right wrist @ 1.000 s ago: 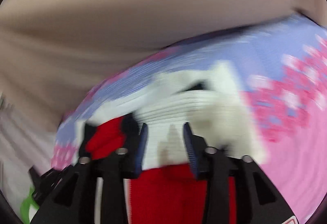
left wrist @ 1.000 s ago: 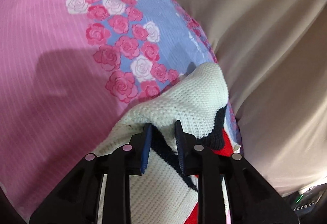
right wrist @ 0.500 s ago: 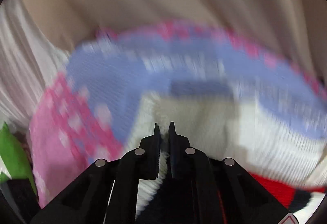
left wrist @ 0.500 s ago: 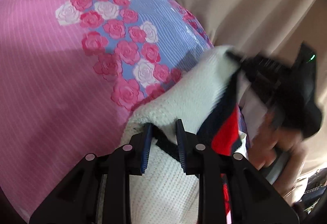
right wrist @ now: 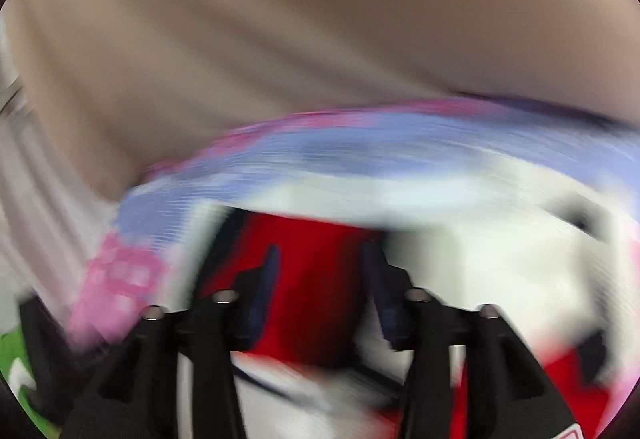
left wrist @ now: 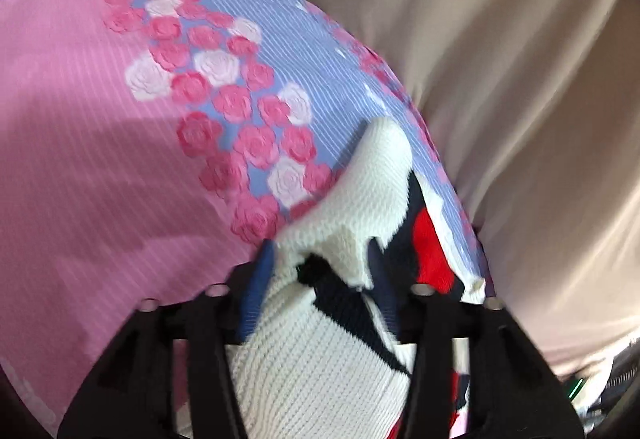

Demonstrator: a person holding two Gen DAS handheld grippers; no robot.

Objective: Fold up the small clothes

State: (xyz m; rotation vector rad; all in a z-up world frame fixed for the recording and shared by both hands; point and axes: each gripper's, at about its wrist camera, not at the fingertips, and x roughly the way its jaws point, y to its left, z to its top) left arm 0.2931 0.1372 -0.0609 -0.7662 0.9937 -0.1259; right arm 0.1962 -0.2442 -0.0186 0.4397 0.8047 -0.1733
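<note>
A white knit sweater (left wrist: 376,175) with navy and red patches lies bunched on a pink and blue rose-print bedsheet (left wrist: 80,119). My left gripper (left wrist: 322,247) hangs low over it, its jaws opening. A raised white fold sits between the blue pads without being pinched. The right wrist view is badly blurred. There my right gripper (right wrist: 320,251) has its jaws opening too, with the sweater's red patch (right wrist: 316,299) seen in the gap and white knit (right wrist: 480,259) to the right. Nothing looks clamped in it.
Beige draped fabric (left wrist: 520,79) runs along the bed's far edge and fills the top of the right wrist view (right wrist: 280,19). The sheet's blue band (right wrist: 360,147) borders it. Something green (right wrist: 12,351) shows at the lower left.
The left jaws have spread from a narrow pinch on the knit and risen a little. The right gripper, seen beside the sweater half a second ago, has left the left view; its jaws went shut, then apart.
</note>
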